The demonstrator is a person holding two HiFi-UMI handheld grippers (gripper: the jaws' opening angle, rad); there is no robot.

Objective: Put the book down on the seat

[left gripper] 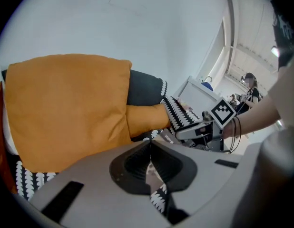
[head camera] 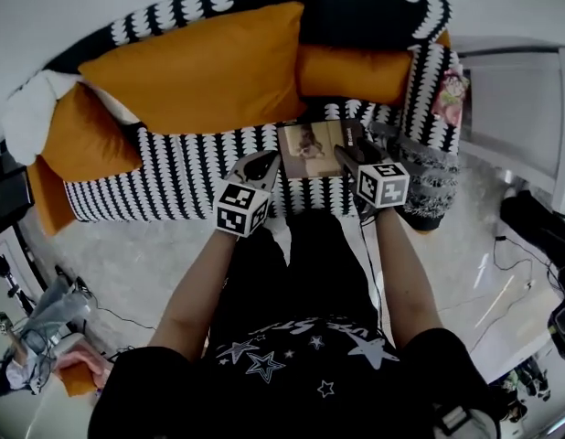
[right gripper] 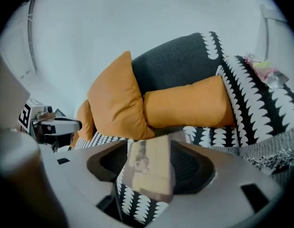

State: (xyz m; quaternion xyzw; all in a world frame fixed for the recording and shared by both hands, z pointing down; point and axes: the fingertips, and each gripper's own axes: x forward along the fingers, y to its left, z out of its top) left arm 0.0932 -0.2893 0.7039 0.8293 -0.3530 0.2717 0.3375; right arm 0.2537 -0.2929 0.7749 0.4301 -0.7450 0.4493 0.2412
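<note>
The book (head camera: 310, 150), with a pale picture cover, lies flat on the black-and-white patterned sofa seat (head camera: 182, 176), in front of the orange cushions. My right gripper (head camera: 349, 155) is at the book's right edge. In the right gripper view the book (right gripper: 149, 167) runs between the jaws of that gripper (right gripper: 148, 140), which stand open with gaps on both sides. My left gripper (head camera: 264, 165) hovers just left of the book, jaws shut and tips meeting (left gripper: 150, 144), holding nothing.
A large orange cushion (head camera: 196, 67) and a bolster (head camera: 356, 71) lean on the backrest, with more cushions (head camera: 81, 135) at the left. A colourful packet (head camera: 452, 94) lies on the right armrest, a grey knit throw (head camera: 429, 181) below it. White furniture (head camera: 520, 117) and floor cables (head camera: 511, 263) are to the right.
</note>
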